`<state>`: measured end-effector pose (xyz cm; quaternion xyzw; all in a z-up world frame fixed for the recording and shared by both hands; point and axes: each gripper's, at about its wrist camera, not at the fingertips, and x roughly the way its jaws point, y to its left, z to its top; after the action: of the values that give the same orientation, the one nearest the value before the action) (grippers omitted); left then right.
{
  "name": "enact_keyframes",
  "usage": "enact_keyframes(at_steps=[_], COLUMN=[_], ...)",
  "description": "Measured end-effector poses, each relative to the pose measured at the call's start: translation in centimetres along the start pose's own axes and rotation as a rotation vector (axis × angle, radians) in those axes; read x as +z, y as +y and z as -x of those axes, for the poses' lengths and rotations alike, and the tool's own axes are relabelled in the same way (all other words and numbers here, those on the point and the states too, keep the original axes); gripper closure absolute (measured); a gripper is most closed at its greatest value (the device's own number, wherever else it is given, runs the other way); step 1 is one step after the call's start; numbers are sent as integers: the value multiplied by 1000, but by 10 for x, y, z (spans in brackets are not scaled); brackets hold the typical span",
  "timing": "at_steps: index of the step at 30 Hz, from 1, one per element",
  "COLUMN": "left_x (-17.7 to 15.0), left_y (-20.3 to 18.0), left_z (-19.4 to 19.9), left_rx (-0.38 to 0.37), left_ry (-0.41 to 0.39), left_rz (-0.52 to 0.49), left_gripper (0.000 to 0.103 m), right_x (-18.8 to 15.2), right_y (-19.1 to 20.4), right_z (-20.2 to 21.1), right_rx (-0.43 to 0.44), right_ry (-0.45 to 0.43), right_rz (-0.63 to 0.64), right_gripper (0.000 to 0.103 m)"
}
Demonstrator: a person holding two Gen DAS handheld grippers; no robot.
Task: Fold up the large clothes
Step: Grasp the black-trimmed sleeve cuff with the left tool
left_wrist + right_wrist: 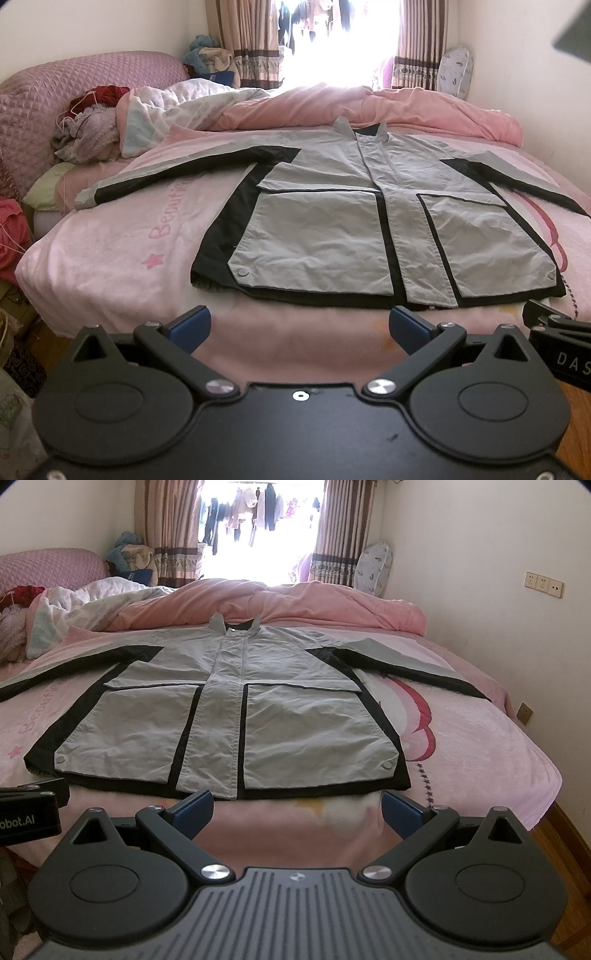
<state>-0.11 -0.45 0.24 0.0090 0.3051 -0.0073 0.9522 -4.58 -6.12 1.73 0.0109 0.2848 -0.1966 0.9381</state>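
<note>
One grey jacket [373, 221] with black panels lies flat and front-up on the pink bed sheet [110, 254], hem toward the near edge of the bed, collar toward the far side. Its two sleeves spread outward, one to the left [177, 173] and one to the right [402, 664]. Two large patch pockets occupy the front, each with one snap button at its lower outer corner [243, 273] [386, 764]. The left gripper [299, 326] hovers before the near hem, its two blue-padded fingers spread wide and empty; the right gripper [298, 806] is likewise held wide apart, holding nothing, just short of the hem. A rumpled pink duvet [295, 602] lies beyond the collar. Two curtains [332, 528] flank the bright window at the far wall. Three wall sockets [543, 584] are mounted in a row on the right wall.
</note>
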Motion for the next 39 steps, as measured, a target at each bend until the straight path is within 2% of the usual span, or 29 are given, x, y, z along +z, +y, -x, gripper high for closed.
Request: enact_keyframes(at_steps=[6,13,16,18,22,25,28,31,35,36,39], left_x=[12,34,52,65,95,118,136,148,154,154,151], left_y=[3,17,34,50,102,145,191,245,314,330,364], left_z=[-9,-39,-59,-71,-101,-128,-161,-194,-232,-242,-264], left_rx=[4,37,38,7,-44,-23,24,39,91,98,119], left_ry=[5,29,36,37,-13,-43,-63,-70,-113,-121,-125], left_rz=[2,23,44,78,204,284,362,512,728,785,915], left_gripper=[0,0,0,0,0,0,0,2,16,16,20], right_x=[14,51,70,84,112,128,151,170,186,188,193], right_y=[-1,-8,-12,-15,-16,-10,2,16,27,30,36], right_z=[-10,-39,-58,-71,-101,-122,-152,-184,-222,-231,-254], right_rx=[3,-20,-27,-17,1,16,11,18,18,18,25], right_ry=[-9,-37,-50,-59,-82,-128,-108,-89,-54,-45,-21], right_rz=[-34,-67,-82,-97,-132,-125,-86,-50,-56,-56,-48], right_gripper=[0,0,0,0,0,0,0,0,0,0,0])
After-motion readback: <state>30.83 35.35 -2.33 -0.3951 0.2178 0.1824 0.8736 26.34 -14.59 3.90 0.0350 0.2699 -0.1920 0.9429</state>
